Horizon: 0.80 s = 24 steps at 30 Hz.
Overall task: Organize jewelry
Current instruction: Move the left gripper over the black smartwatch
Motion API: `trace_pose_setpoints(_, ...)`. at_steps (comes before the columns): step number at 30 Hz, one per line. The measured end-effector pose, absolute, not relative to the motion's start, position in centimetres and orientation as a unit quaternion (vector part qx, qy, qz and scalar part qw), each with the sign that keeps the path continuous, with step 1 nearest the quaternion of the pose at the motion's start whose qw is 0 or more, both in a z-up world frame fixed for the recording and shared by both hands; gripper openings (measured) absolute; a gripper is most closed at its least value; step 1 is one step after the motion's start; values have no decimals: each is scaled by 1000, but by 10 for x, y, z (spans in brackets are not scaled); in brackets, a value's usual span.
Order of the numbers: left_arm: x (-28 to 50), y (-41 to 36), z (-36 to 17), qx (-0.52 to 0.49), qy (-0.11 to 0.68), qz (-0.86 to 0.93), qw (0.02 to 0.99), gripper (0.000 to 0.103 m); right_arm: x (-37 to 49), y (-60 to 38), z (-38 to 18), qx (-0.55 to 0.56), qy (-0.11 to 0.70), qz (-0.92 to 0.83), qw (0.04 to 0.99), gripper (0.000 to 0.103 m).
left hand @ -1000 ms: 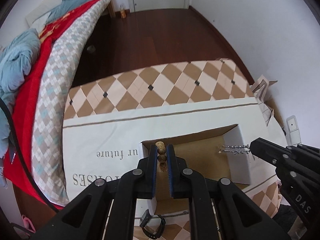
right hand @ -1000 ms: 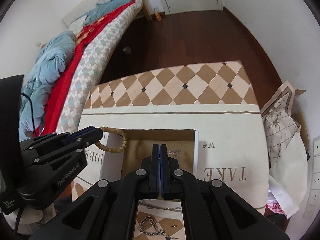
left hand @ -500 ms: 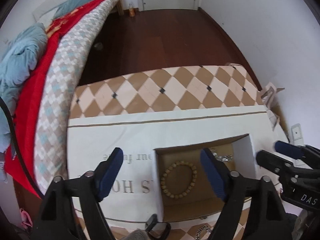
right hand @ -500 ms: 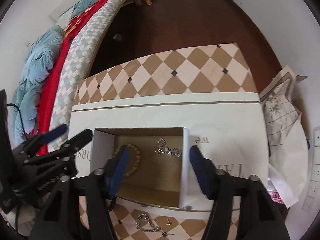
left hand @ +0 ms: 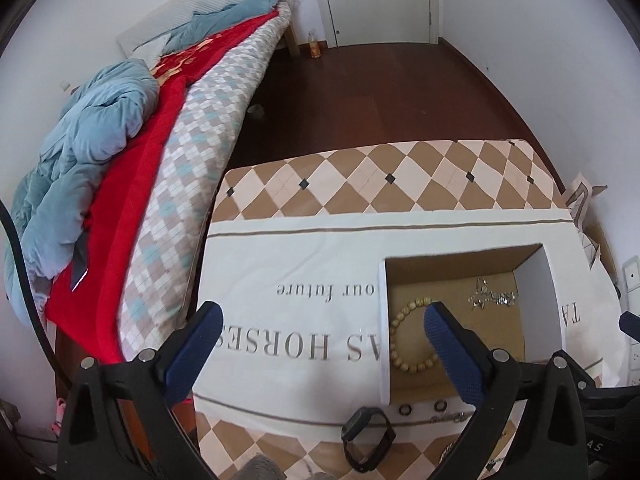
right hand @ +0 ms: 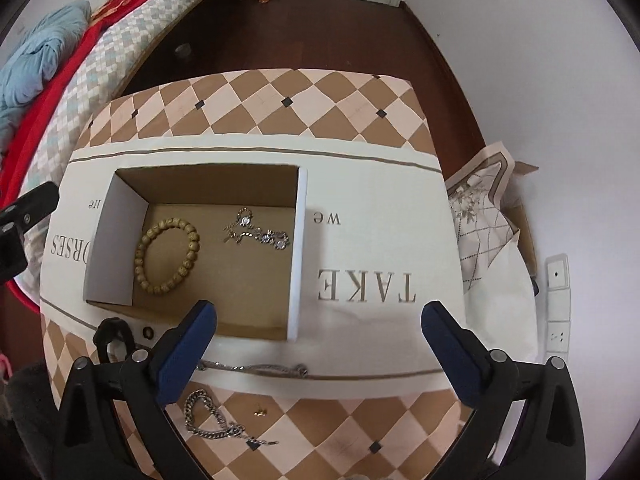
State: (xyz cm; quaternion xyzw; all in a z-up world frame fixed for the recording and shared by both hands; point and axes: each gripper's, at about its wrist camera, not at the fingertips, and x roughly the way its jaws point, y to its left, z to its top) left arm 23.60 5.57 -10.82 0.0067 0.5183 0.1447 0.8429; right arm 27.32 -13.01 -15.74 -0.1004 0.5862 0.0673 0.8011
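Note:
An open cardboard box point(right hand: 298, 240) sits on a white lettered cloth. On its floor lie a wooden bead bracelet point(right hand: 140, 256) on the left and a silver chain bracelet point(right hand: 256, 232) on the right. Both show in the left wrist view too: the bead bracelet point(left hand: 394, 344) and the silver chain bracelet point(left hand: 490, 298). My left gripper point(left hand: 322, 312) hovers over the cloth and the box's left wall point(left hand: 384, 320), jaws opening, nothing between them. My right gripper point(right hand: 320, 310) hangs over the box's near right corner, jaws opening and empty.
Loose jewelry lies at the near table edge: a thin silver chain point(right hand: 256, 369), a chunky silver bracelet point(right hand: 208, 420), a gold earring point(right hand: 261, 413), a ring point(right hand: 148, 332) and a black smartwatch point(left hand: 368, 440). A bed point(left hand: 120, 160) flanks the left; a paper bag point(right hand: 484, 216) and wall sockets point(right hand: 558, 292) the right.
Both grippers went from shut to wide open. The bead bracelet left my left gripper and the silver bracelet my right; both now lie in the box. Both grippers drew back.

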Motion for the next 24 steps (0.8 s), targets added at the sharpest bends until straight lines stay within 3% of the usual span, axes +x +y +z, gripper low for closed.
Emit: trace_pose_setpoints(24, 125, 45, -40, -23, 449, 139, 882, 103, 176, -144, -59, -72, 483, 84, 869, 103)
